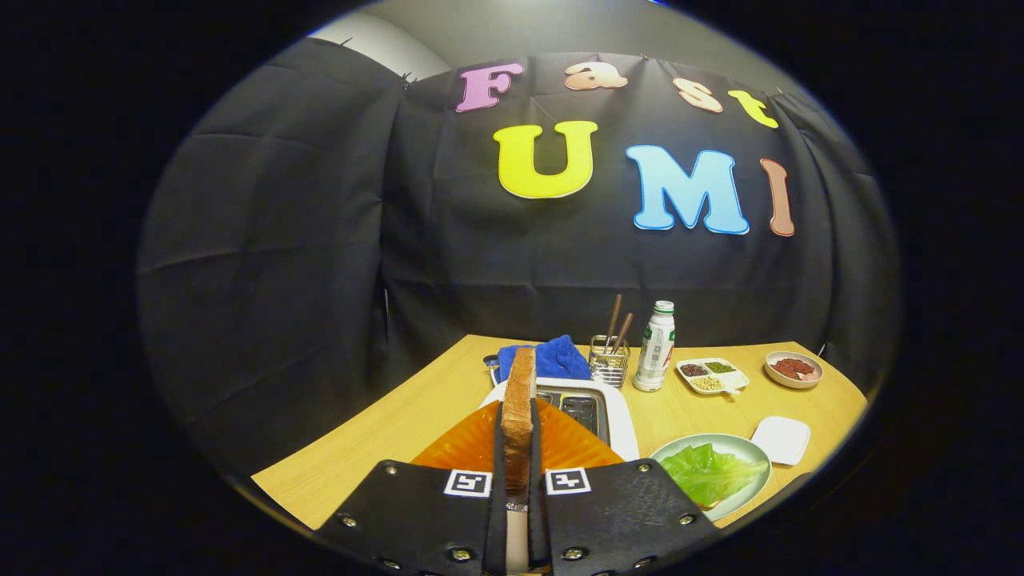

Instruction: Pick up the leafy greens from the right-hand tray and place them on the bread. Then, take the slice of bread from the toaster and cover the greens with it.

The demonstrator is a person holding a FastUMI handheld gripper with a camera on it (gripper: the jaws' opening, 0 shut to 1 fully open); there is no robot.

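A light wooden table (pixel 384 432) is seen in front of a black cloth wall. The gripper (pixel 518 460) is pinching a browned slice of bread (pixel 519 408), held upright on its edge between the two fingers (pixel 497 456), which are pressed against its flat sides. Beneath the slice, an orange ribbed plate (pixel 464 448) is set near the front edge of the table, and a white toaster (pixel 592 408) with dark slots stands just beyond it. Right of the fingers, a pale green round plate (pixel 748 452) carries a green lettuce leaf (pixel 704 472). Toward the back edge a blue folded cloth (pixel 556 358), a wire holder with brown chopsticks (pixel 610 360), a white bottle (pixel 656 348), a divided white dish of grains (pixel 710 374) and a small bowl (pixel 792 370) are lined up. A small white square dish (pixel 782 438) lies near the right edge.
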